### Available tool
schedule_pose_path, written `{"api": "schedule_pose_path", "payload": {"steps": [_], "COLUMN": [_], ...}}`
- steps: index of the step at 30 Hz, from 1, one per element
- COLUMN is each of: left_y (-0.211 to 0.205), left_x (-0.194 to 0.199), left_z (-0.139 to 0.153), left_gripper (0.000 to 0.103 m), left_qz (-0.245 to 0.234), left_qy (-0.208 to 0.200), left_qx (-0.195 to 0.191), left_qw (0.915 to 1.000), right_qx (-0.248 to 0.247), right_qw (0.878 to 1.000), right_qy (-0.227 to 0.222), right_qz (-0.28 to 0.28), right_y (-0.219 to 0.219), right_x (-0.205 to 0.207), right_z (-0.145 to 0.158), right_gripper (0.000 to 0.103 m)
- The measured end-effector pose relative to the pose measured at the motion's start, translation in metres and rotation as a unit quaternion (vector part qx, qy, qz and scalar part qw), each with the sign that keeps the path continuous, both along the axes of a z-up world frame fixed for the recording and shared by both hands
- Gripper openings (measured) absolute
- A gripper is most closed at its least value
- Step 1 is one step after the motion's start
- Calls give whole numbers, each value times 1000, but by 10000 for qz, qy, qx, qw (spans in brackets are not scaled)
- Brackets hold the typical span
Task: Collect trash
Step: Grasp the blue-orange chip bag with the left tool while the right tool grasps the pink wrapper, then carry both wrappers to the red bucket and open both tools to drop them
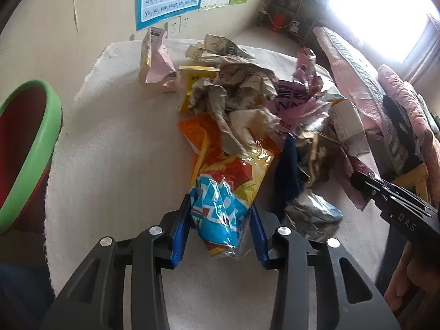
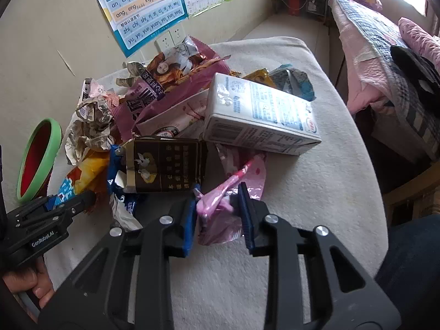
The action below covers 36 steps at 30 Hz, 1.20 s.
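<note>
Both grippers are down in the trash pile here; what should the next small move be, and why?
Probably lift both together toward the green-rimmed bin: the left gripper pinches the orange-and-blue snack bag, and the right gripper pinches the pink wrapper.

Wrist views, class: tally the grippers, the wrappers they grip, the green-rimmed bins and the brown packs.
Grippers: 2, left gripper, right gripper
Gripped wrappers: 2, orange bag, pink wrapper
Green-rimmed bins: 1, bin
Brown packs: 1, brown pack
Total: 6
</note>
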<state>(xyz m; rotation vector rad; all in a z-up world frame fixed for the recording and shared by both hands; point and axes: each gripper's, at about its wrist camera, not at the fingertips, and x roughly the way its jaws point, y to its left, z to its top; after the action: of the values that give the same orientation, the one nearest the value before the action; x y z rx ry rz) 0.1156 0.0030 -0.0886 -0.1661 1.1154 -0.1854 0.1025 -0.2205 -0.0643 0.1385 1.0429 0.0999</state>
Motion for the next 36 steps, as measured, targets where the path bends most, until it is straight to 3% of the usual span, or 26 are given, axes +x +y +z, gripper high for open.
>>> {"api": "schedule_pose_path", "payload": {"steps": [13, 22, 36], "left_y": [2, 5, 44], "left_x": [-51, -68, -64], "left_z": [48, 74, 107], "left_gripper": [37, 37, 37], "left_qz": [-28, 43, 669], "left_qy": [-396, -700, -1099], "left_qx": [-59, -170, -210], "left_qw": [9992, 9974, 9915], "right_qx": [155, 67, 464], "right_qw": [9998, 9969, 9857], "right_qy": [-67, -714, -1421], "right_qz": [133, 326, 783], "right_y": [-4, 1, 39], "right_x": [-36, -58, -34], "right_z": [35, 78, 126], "right_gripper": [19, 19, 19]}}
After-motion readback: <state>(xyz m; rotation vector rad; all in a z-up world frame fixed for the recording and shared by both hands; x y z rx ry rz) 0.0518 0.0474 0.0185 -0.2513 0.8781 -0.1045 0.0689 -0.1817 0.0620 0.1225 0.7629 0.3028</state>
